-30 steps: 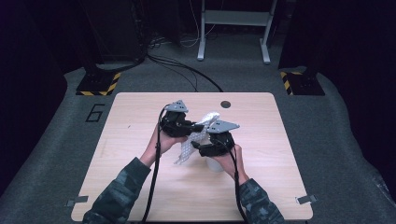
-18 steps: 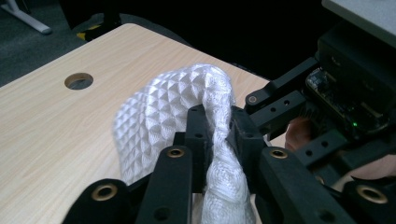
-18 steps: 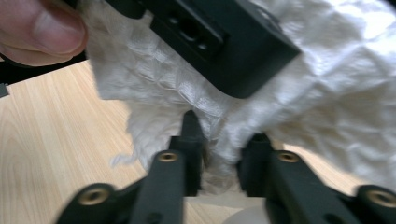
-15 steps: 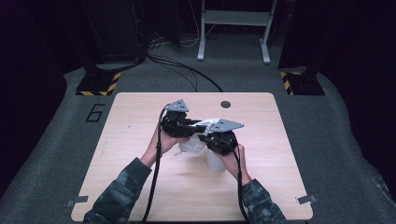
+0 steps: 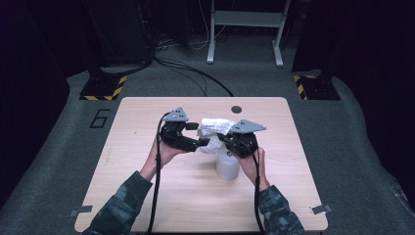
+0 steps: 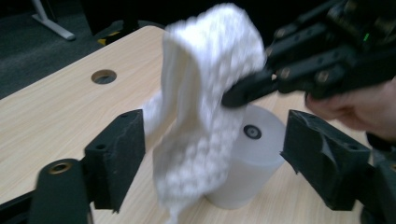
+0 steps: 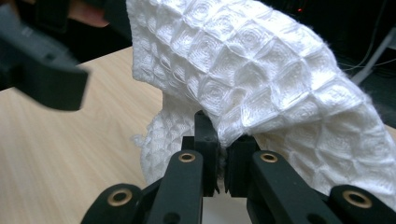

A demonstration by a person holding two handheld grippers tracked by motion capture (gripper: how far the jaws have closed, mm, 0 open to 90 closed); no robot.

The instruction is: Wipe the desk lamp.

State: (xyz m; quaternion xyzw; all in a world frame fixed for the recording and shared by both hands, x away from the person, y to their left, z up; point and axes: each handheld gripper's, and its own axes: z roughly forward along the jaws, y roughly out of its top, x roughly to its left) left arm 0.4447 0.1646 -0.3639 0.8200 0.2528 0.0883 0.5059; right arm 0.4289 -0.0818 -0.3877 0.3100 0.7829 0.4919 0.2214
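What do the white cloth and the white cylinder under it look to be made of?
The white cloth looks like woven cotton in a waffle weave: raised square cells, matte, limp folds where the right claw pinches it. The white cylinder seems to be smooth matte plastic, possibly a bottle or container: even surface, small dark round spot on top.

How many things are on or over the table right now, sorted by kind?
White waffle cloth: 1
White cylinder container: 1
Hand-held grippers: 2, left gripper and right gripper
Total: 4
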